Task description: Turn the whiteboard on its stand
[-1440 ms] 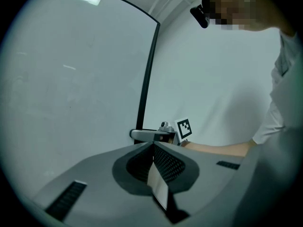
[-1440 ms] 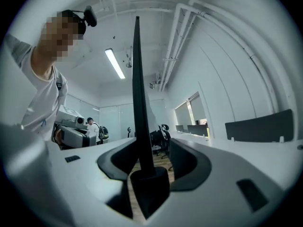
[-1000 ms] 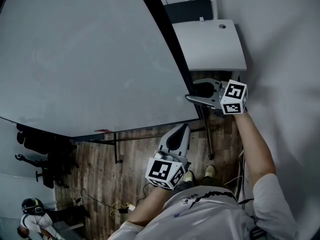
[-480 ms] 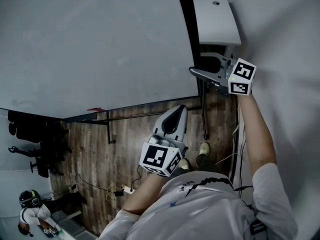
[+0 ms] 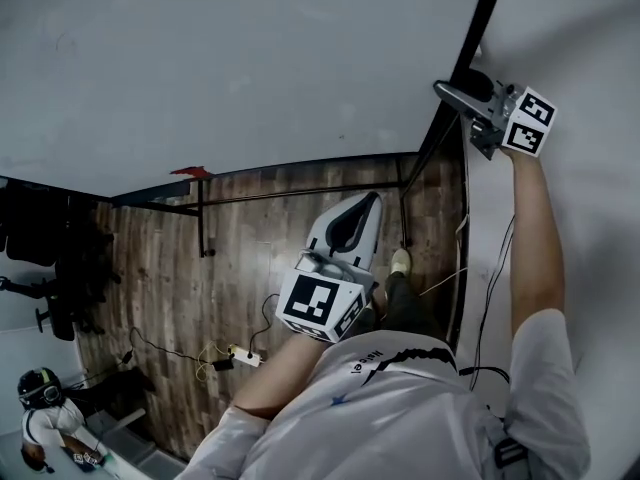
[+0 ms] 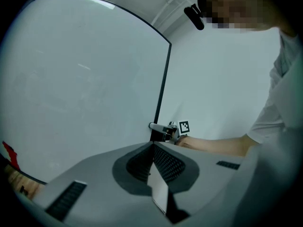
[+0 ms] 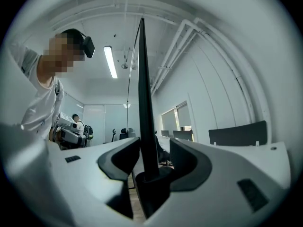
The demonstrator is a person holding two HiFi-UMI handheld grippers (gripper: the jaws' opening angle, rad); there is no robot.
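The large pale rectangular whiteboard (image 5: 250, 58) fills everything to the left of the right claw (image 5: 455, 93). In the head view it leans over the dark wooden plank floor (image 5: 250, 258), so it looks swung out of the upright, part of the way round. How far it is meant to go I cannot tell.

Below and to the left of that claw is the black metal tube stand (image 5: 300, 193). Its crossbar runs under the board's lower edge and its posts reach down to the floor.

The board's thin black frame edge (image 7: 144, 103) rises straight up between the right claw's two jaws and shows edge-on in the right gripper view. The jaws are opening, with a gap on either side of the frame, so the edge sits between them without being pinched.

I judge this as the letting-go at the end of a push. What is left is a fresh hold further along, or simply checking that the board rests where it is wanted.

The left claw (image 5: 372, 200) hangs low, well below the board and apart from it. Its jaws are clenched tip to tip on nothing and point up toward the board face.

A small red tab (image 5: 190, 172) sits on the board's lower edge, far to the left of both claws.
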